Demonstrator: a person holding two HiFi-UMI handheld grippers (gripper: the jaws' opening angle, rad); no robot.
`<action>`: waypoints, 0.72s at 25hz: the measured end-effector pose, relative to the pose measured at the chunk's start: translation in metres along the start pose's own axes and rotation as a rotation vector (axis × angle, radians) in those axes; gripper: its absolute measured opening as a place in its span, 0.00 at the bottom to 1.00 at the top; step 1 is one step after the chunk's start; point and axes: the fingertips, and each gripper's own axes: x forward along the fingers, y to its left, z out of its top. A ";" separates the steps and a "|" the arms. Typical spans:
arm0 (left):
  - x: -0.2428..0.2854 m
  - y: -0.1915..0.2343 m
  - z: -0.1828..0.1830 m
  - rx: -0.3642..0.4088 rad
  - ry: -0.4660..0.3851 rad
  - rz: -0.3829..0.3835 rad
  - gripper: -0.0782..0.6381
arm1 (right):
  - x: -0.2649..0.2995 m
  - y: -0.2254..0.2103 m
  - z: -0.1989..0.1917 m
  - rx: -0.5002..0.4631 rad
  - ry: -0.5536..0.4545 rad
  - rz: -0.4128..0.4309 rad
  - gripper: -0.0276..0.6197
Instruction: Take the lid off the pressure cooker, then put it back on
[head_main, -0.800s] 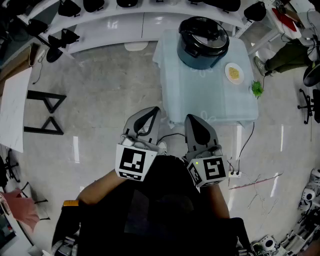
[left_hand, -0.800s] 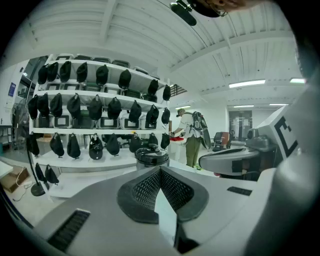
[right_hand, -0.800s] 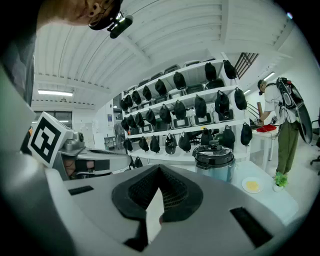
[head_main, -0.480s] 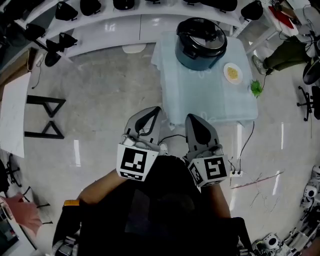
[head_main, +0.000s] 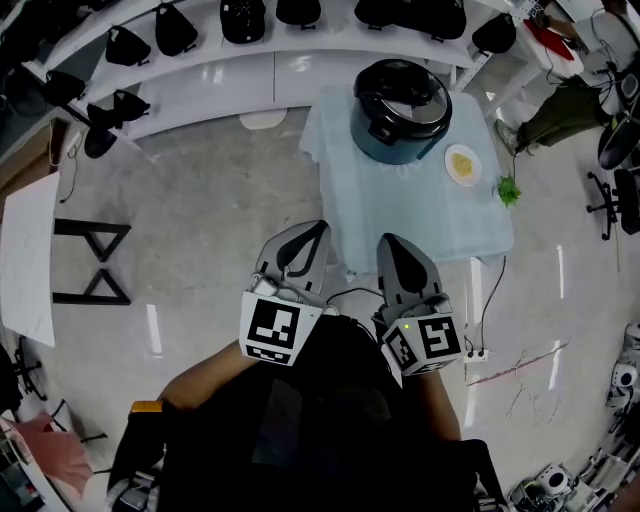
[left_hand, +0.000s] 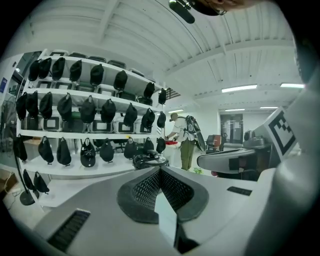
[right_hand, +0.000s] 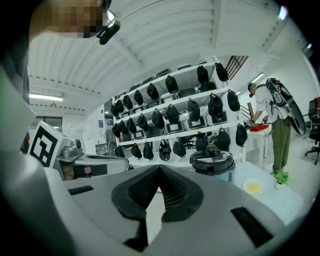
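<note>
Hovering side by side close to the person's body, the left tongs (head_main: 314, 230) and the right tongs (head_main: 390, 243) point toward the tabletop (head_main: 410, 215), with their tips at its near edge in the head view. Each gripper view shows its ribbed pads pressed together at the tip with nothing between them, so both pairs of tongs are closed and empty.

The pressure cooker (head_main: 402, 105) stands at the far end of the tabletop, which is draped in a pale blue cloth (head_main: 345, 190), well apart from both tongs. Its black lid (head_main: 403, 82) sits on top of it, knob upward. A small plate (head_main: 462, 164) with something yellow on it lies just beside the cooker on the right, and a green sprig (head_main: 510, 188) sits near the right edge.

Beyond the tabletop, curved white shelves (head_main: 230, 70) carry rows of dark rounded items. A person in green trousers (right_hand: 281, 137) stands off to the right. The floor (head_main: 200, 190) is pale and glossy.
</note>
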 end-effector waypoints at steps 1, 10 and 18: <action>0.003 0.005 0.002 0.005 -0.002 -0.011 0.12 | 0.005 -0.001 0.002 0.007 -0.007 -0.014 0.07; 0.024 0.052 0.031 0.028 -0.010 -0.116 0.12 | 0.046 0.001 0.034 0.047 -0.035 -0.147 0.07; 0.027 0.085 0.024 0.027 -0.003 -0.201 0.12 | 0.067 0.009 0.032 0.071 -0.045 -0.269 0.07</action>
